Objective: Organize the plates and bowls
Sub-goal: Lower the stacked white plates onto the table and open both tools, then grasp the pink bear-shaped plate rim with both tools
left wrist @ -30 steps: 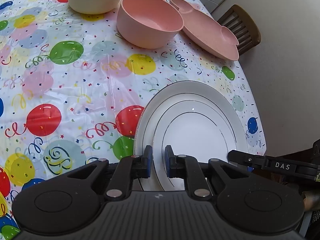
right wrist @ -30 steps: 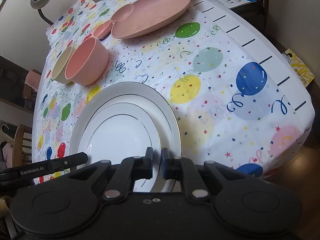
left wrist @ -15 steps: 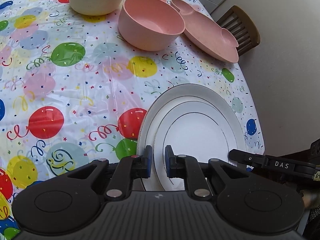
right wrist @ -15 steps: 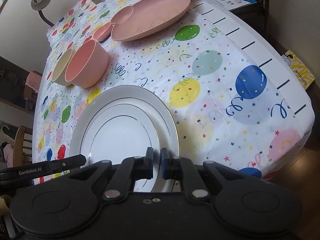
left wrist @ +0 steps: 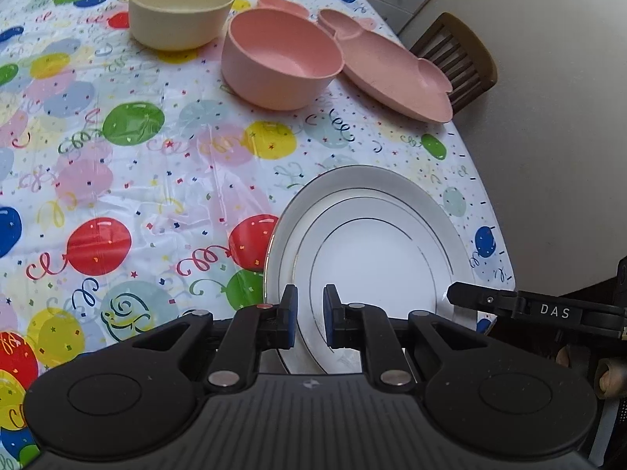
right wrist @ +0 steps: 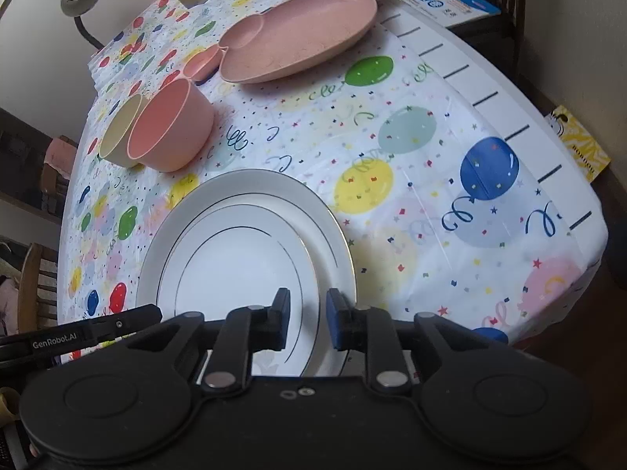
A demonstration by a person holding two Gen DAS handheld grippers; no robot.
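Balloon-print tablecloth (left wrist: 117, 164) covers the table, with white wall behind and a wooden chair (left wrist: 458, 58) at 1 o'clock in the left wrist view. Left gripper (left wrist: 309, 321) sits low at 6 o'clock over the near rim of the white plates (left wrist: 372, 250), 2 stacked with the smaller on top; its blue-padded jaws stand a little apart, released, nothing between them. Right gripper (right wrist: 307, 323) hovers over the same stack's near rim (right wrist: 243, 258), jaws parted wider, also holding nothing. Beyond the stack at 11 o'clock stand the pink bowl (left wrist: 280, 62) and the cream bowl (left wrist: 180, 8), just beside each other; the pink divided plate (left wrist: 392, 74) lies at 1 o'clock, touching the pink bowl's far side.
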